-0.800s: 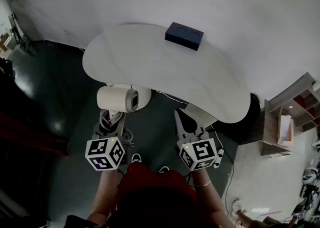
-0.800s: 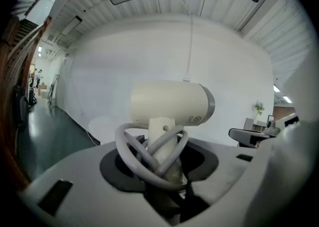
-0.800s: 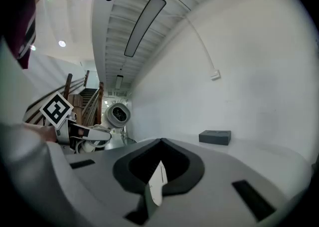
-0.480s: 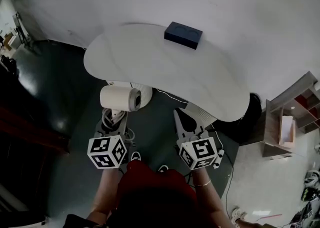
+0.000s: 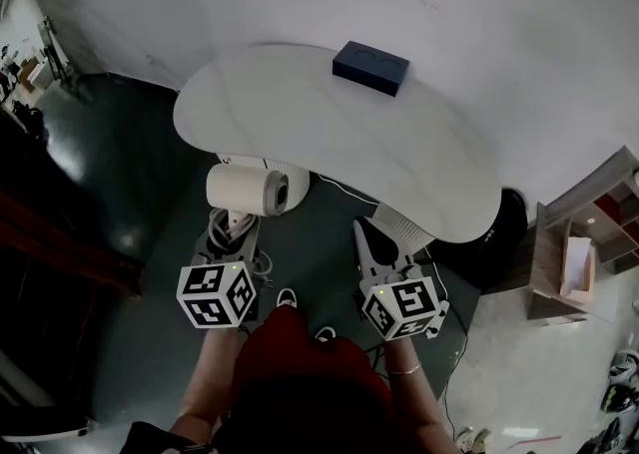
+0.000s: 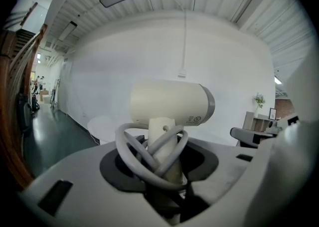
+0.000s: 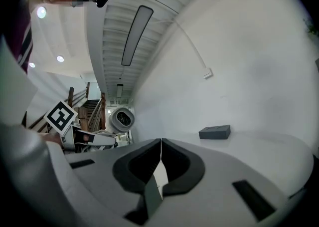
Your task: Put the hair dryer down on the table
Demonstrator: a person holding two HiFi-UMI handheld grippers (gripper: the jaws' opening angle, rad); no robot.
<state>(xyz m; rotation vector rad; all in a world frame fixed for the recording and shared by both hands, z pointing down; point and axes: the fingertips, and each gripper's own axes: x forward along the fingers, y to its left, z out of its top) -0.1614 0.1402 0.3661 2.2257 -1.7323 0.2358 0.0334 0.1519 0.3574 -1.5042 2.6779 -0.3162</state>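
Dryer (image 5: 245, 189) handle pinched in left gripper (image 5: 233, 234); right gripper (image 5: 362, 233) fingers (image 7: 99, 181) pressed together. Clear worktop (image 5: 329, 133) edge, lower flat, then release.

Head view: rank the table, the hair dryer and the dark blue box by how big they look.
1. table
2-3. hair dryer and dark blue box: near alike, and the dryer is nearer the camera, so unranked.
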